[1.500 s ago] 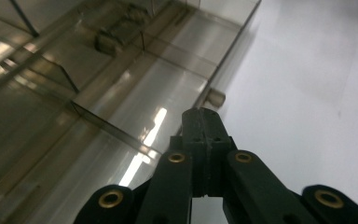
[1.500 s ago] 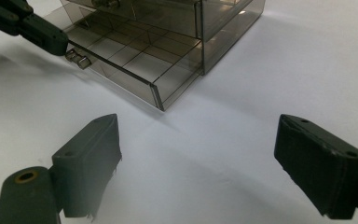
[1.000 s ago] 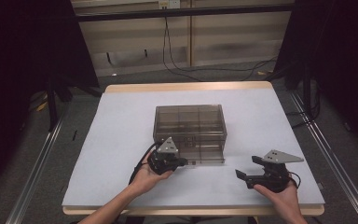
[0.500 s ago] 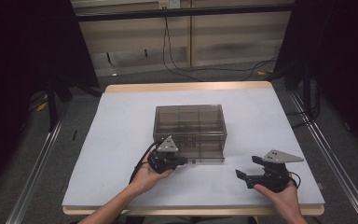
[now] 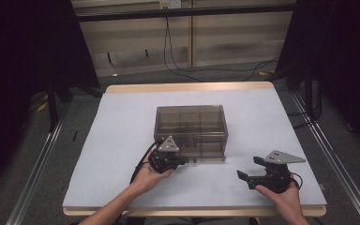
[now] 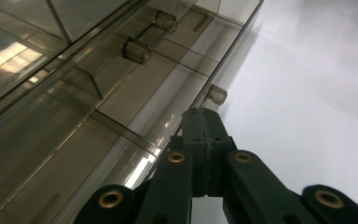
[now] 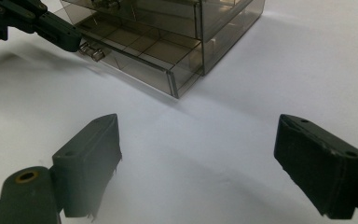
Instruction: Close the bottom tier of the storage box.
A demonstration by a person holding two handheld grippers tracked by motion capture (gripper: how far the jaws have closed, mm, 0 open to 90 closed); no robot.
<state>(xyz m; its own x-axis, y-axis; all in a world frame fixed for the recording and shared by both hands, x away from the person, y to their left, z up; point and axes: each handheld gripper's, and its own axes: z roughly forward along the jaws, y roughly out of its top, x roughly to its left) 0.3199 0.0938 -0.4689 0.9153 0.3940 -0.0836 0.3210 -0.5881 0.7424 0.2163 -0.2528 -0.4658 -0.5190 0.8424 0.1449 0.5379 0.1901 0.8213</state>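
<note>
A smoky see-through drawer box (image 5: 191,124) stands mid-table. Its bottom drawer (image 5: 209,156) sticks out a little at the front; in the right gripper view this drawer (image 7: 135,56) shows dividers and small knobs (image 7: 91,50). My left gripper (image 5: 185,162) is shut, its tip against the drawer front. In the left gripper view the closed jaws (image 6: 203,123) end just short of one knob (image 6: 216,93), and I cannot tell whether they pinch anything. My right gripper (image 5: 241,177) rests open at the front right, pointing left. Nothing lies between its pads (image 7: 198,135).
The white table top (image 5: 122,131) has free room left, right and behind the box. Its wooden edge (image 5: 187,87) runs along the far side. Metal rails (image 5: 37,164) flank the table, and cables (image 5: 206,70) lie on the floor beyond.
</note>
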